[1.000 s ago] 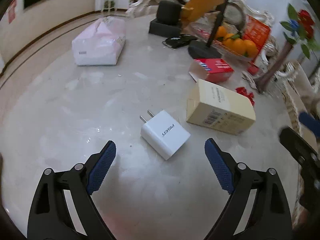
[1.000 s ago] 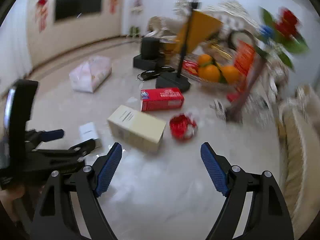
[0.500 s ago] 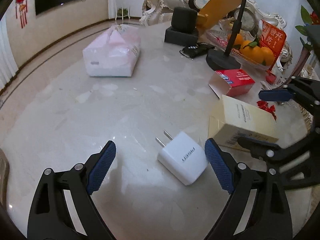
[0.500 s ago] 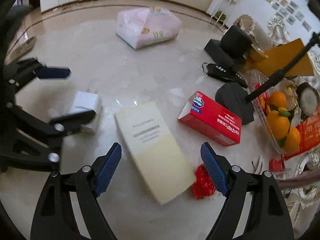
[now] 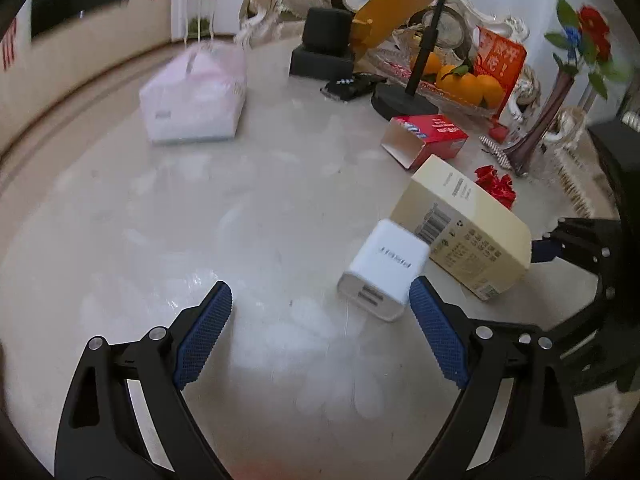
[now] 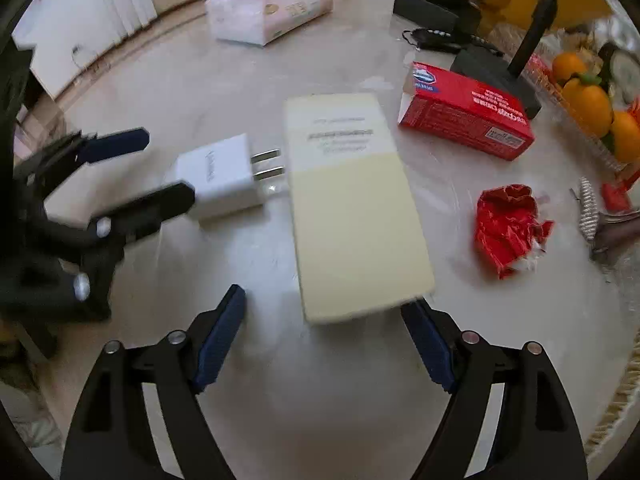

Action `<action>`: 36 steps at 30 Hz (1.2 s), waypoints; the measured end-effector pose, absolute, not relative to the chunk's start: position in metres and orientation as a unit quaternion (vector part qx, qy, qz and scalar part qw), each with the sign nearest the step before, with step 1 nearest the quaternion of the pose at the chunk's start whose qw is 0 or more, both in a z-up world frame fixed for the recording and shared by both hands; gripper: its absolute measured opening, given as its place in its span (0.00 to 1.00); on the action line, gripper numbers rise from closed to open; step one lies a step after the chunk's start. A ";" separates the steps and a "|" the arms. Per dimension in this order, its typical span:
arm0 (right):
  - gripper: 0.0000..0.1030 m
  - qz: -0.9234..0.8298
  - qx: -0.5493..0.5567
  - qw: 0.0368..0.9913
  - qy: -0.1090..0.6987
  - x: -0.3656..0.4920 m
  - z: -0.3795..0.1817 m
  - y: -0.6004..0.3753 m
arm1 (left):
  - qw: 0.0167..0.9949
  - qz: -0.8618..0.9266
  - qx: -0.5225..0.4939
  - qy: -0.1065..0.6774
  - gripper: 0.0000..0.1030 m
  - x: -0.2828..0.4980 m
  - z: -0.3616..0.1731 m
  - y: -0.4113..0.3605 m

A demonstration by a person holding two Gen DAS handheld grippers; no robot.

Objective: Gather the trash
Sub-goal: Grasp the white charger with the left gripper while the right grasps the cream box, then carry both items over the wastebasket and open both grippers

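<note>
The left gripper (image 5: 320, 320) hangs low over the marble tabletop (image 5: 240, 208) with its jaws spread wide and nothing between them. The white wall charger (image 5: 382, 270) lies just ahead of its right-hand pad, apparently touching the tip, so it sits at the edge of the gap and not inside it. The right gripper (image 6: 322, 334) is equally wide open and empty, and the near end of the cream carton (image 6: 352, 208) lies just ahead, toward its right-hand finger.

Outward from the right gripper, the charger's prongs point at the carton's long side and come very close to it. Beyond the carton, to the right, lie the red box (image 6: 464, 114) with an open end and a crumpled red wrapper (image 6: 506, 226). A pink tissue pack (image 6: 272, 0) sits well apart at the far left.

The main risk is a mistaken target: the charger looks like a usable item, not trash, and a jaw closing from here would likely nudge or pinch it. The carton is wide, so a grip across its end may slip or skid it into the charger. The two tools also sit near each other, and a sideways sweep could make them collide.

Both grippers point forward and downward at a shallow tilt, held just above the surface.
</note>
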State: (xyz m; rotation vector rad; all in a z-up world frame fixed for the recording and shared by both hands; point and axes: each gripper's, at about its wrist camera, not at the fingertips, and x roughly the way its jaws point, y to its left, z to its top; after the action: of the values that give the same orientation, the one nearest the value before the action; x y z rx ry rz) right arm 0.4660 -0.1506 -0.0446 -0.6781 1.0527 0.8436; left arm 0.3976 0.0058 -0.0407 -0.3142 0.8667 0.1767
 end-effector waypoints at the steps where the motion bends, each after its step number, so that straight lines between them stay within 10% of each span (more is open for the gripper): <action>1: 0.74 0.377 -0.313 0.732 0.472 0.464 -0.042 -0.151 | 0.889 0.084 -0.166 0.418 0.86 0.397 -0.042 0.009; 18: 0.74 0.311 -0.339 0.802 0.382 0.485 -0.045 -0.133 | 0.881 -0.087 0.045 0.463 0.85 0.446 -0.051 -0.024; 21: 0.52 0.332 -0.296 0.796 0.411 0.487 -0.044 -0.140 | 0.884 -0.087 0.055 0.456 0.64 0.447 -0.048 -0.024; 22: 0.48 0.329 -0.278 0.798 0.422 0.490 -0.042 -0.143 | 0.886 -0.093 0.057 0.452 0.38 0.449 -0.045 -0.025; 36: 0.44 0.307 -0.024 0.857 0.414 0.415 0.064 -0.237 | 0.911 -0.159 -0.013 0.380 0.37 0.362 0.025 0.000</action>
State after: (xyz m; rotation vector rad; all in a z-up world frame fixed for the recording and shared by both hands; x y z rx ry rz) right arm 0.4151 -0.2375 0.0638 -0.0497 0.8700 0.6455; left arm 0.3616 -0.0003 0.0250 -0.0267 0.7837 -0.3275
